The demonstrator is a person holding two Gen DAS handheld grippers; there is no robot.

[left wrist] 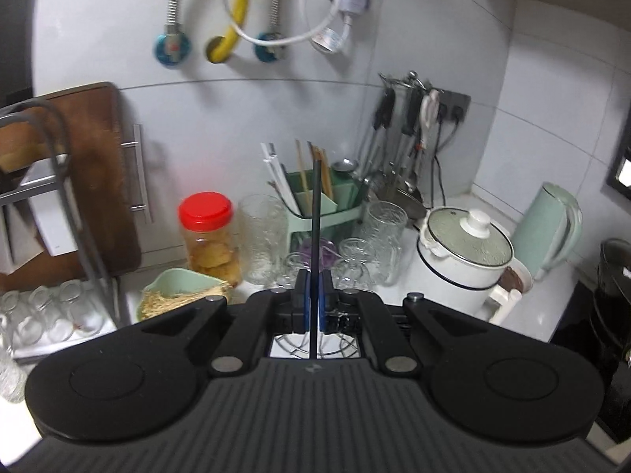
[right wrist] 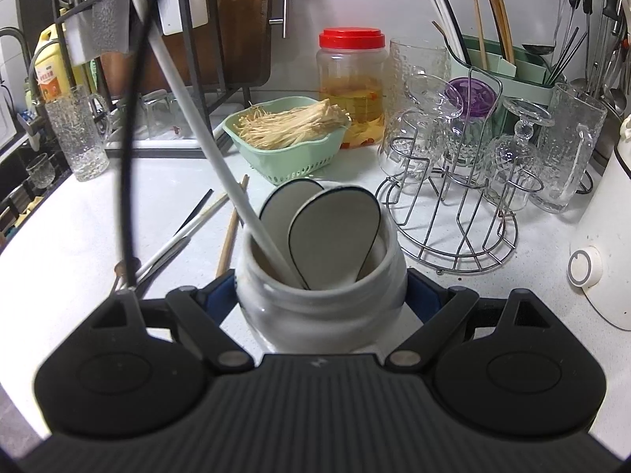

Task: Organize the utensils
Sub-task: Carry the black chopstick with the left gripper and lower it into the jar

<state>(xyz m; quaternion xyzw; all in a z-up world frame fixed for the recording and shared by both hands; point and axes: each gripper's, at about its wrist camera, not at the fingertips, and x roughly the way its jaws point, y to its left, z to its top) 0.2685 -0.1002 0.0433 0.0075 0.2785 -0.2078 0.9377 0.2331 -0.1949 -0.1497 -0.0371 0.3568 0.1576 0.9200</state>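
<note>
Above the worktop (right wrist: 59, 228), the left gripper (left wrist: 314, 295) is carrying a single black chopstick (left wrist: 315, 220), its fingers (left wrist: 301, 295) closed tight on the thin shaft, which is standing upright in its view. The right gripper (right wrist: 320, 295) is steadying a white jar (right wrist: 321, 295), its fingers (right wrist: 424, 295) clamped on the jar's sides. Two flat spoons (right wrist: 335, 232) and a white chopstick (right wrist: 197, 126) are already leaning in the jar. More chopsticks (right wrist: 189, 232) are lying loose on the worktop just left of it. Judging by this, a sorting step is underway: the held stick is likely heading for the jar or the green holder (left wrist: 335, 201). Its next move is calling for a steep, careful lowering. The glass rack (right wrist: 449, 213) and green basket (right wrist: 284, 138) are crowding the jar; the open room is lying to the left.
</note>
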